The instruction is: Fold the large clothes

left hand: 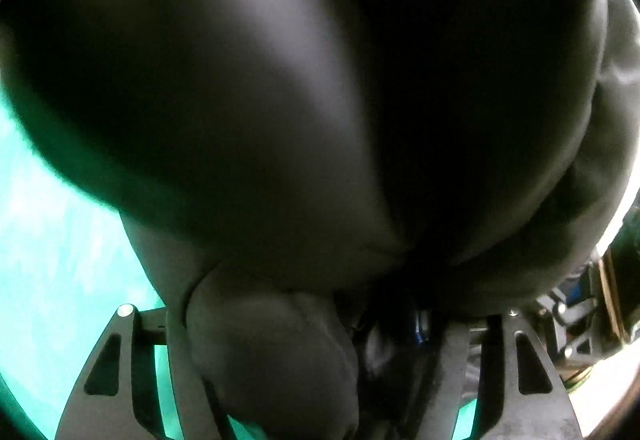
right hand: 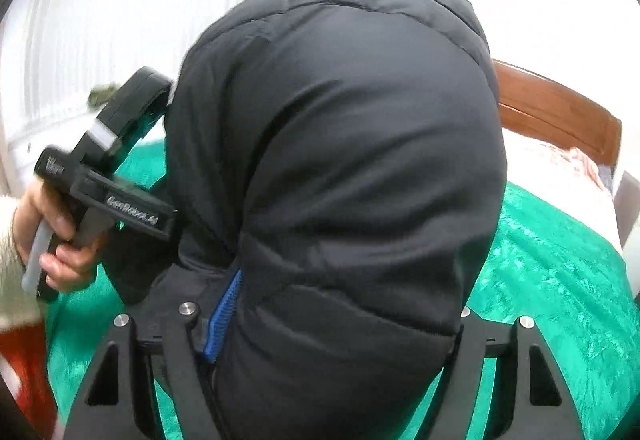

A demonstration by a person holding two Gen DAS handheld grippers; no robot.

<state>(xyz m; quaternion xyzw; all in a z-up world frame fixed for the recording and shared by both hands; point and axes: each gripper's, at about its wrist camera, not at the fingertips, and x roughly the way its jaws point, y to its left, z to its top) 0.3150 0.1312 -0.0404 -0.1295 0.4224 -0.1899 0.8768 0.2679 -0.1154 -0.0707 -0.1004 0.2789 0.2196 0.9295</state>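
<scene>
Jacket (right hand: 340,159) | bunched between right claw (right hand: 320,340) fingers | above green bedspread (right hand: 560,280)

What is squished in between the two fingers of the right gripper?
The puffy black jacket. In the right wrist view its padded bulk fills the gap between the right gripper's fingers, with a blue zipper strip beside the left one.

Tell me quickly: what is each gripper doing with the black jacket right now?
Left gripper: closed on a thick fold of the jacket.
Right gripper: closed on the jacket's bulky padded edge, lifted above the green bedspread.
</scene>
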